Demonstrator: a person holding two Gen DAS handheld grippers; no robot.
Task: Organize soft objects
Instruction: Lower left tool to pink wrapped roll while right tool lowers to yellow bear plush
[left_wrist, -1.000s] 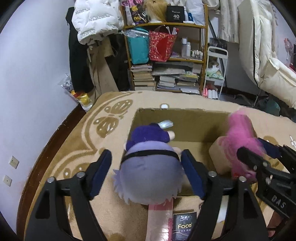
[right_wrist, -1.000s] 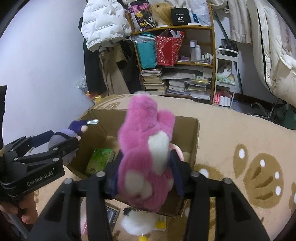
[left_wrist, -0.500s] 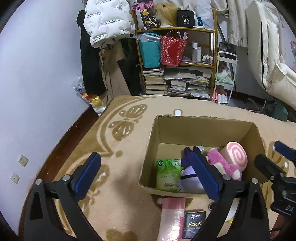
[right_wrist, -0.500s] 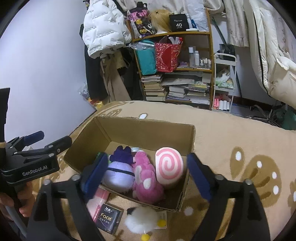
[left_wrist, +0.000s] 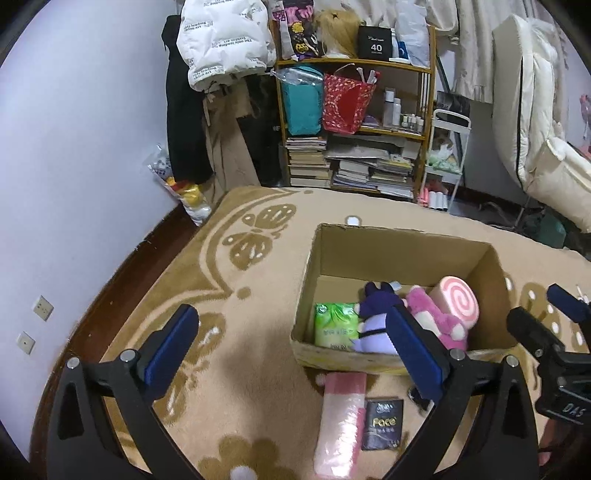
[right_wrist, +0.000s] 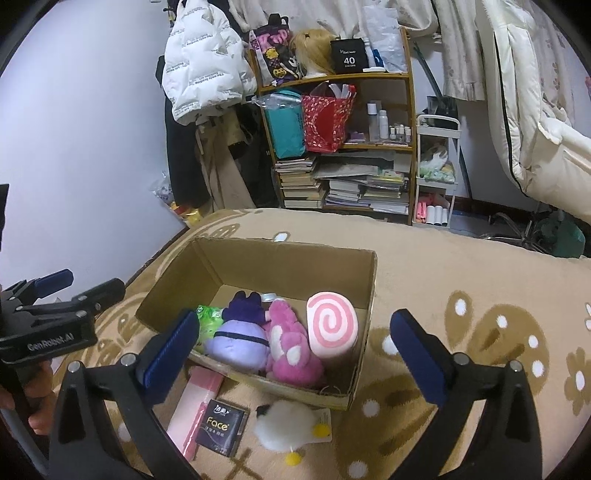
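Note:
A cardboard box (right_wrist: 288, 262) (left_wrist: 402, 247) stands on the rug. In it lie a purple plush (right_wrist: 240, 338) (left_wrist: 373, 321), a pink plush (right_wrist: 291, 350) (left_wrist: 436, 317), a pink swirl roll cushion (right_wrist: 332, 325) (left_wrist: 458, 301) and a green tissue pack (left_wrist: 334, 325) (right_wrist: 207, 319). My left gripper (left_wrist: 291, 350) is open and empty, above the rug just left of the box. My right gripper (right_wrist: 291, 354) is open and empty, above the box's near side. A white fluffy chick toy (right_wrist: 286, 428), a pink pack (right_wrist: 195, 402) (left_wrist: 340, 413) and a black "Face" pack (right_wrist: 221, 428) (left_wrist: 382, 424) lie in front of the box.
A patterned beige rug (left_wrist: 240, 280) covers the floor. A cluttered bookshelf (left_wrist: 354, 122) and hanging coats (left_wrist: 218, 74) stand at the back. A white trolley (right_wrist: 436, 173) is right of the shelf. A purple wall (left_wrist: 74, 166) is on the left.
Both grippers opened and let go of the purple and pink plush, which now lie in the box. Both grippers pulled back and up from the box.

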